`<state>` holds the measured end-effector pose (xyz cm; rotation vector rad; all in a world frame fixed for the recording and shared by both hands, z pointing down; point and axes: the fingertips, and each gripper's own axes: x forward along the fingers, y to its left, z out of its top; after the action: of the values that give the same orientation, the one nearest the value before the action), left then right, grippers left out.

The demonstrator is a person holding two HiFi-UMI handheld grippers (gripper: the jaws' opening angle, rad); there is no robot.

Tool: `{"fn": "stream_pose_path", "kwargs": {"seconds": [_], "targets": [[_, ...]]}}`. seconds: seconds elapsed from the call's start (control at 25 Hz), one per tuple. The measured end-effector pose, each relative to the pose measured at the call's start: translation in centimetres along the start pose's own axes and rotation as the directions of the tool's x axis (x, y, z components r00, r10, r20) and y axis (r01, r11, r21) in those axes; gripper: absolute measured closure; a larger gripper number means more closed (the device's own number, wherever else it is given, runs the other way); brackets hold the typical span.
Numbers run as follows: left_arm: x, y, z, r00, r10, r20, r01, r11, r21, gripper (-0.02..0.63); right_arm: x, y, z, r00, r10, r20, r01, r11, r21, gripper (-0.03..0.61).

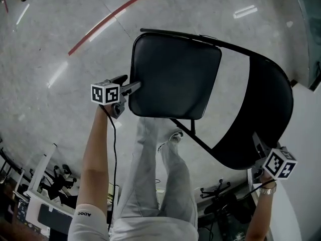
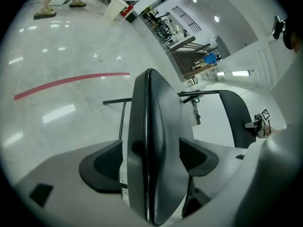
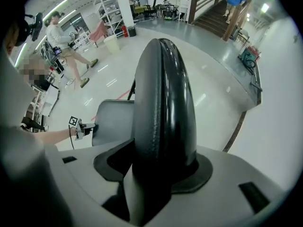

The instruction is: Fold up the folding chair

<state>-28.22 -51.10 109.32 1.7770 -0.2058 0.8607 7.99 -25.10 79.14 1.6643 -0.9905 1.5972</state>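
The black folding chair stands open on the floor below me, its padded seat [image 1: 173, 77] to the left of the curved backrest [image 1: 261, 114]. My left gripper [image 1: 131, 84] is at the seat's left edge. In the left gripper view the seat's edge [image 2: 151, 126] stands between the wide jaws, and a gap shows beside the left pad [image 2: 102, 167]. My right gripper [image 1: 260, 147] sits on the backrest's top rim. The right gripper view shows it shut on the backrest [image 3: 163, 93], with the seat [image 3: 113, 119] and left gripper [image 3: 78, 126] beyond.
My own legs [image 1: 160, 174] stand just behind the seat. A red line [image 1: 115, 14] crosses the pale floor beyond the chair. A white wall [image 1: 306, 134] rises at the right. Shelves and a walking person [image 3: 66, 41] are far off, stairs [image 3: 227, 13] beyond.
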Motion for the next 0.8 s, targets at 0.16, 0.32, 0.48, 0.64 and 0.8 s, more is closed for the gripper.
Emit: {"fn": "stream_pose_path", "kwargs": {"seconds": [0.16, 0.32, 0.48, 0.64, 0.8], "targets": [[2.5, 0.2, -0.6, 0.998, -0.024, -0.063, 0.023, 1.0, -0.011, 0.247, 0.2, 0.0, -0.1, 1.0, -0.005, -0.001, 0.005, 1.0, -0.008, 0.342], [3.6, 0.4, -1.2, 0.994, -0.082, -0.077, 0.075, 0.993, -0.087, 0.244, 0.0, 0.3, 0.0, 1.0, -0.002, 0.003, 0.002, 1.0, -0.015, 0.342], [3.7, 0.3, -1.0, 0.992, -0.121, -0.026, 0.115, 0.982, -0.151, 0.245, 0.1, 0.3, 0.1, 1.0, -0.001, 0.01, 0.001, 1.0, -0.019, 0.342], [3.6, 0.3, -1.3, 0.994, -0.1, -0.04, 0.092, 0.983, -0.158, 0.245, 0.1, 0.2, -0.1, 1.0, -0.008, 0.014, 0.009, 0.999, -0.034, 0.342], [3.4, -0.1, -1.4, 0.994, -0.099, -0.047, 0.09, 0.983, -0.16, 0.245, 0.1, -0.3, -0.1, 1.0, -0.002, 0.012, 0.002, 0.999, -0.034, 0.342]]}}
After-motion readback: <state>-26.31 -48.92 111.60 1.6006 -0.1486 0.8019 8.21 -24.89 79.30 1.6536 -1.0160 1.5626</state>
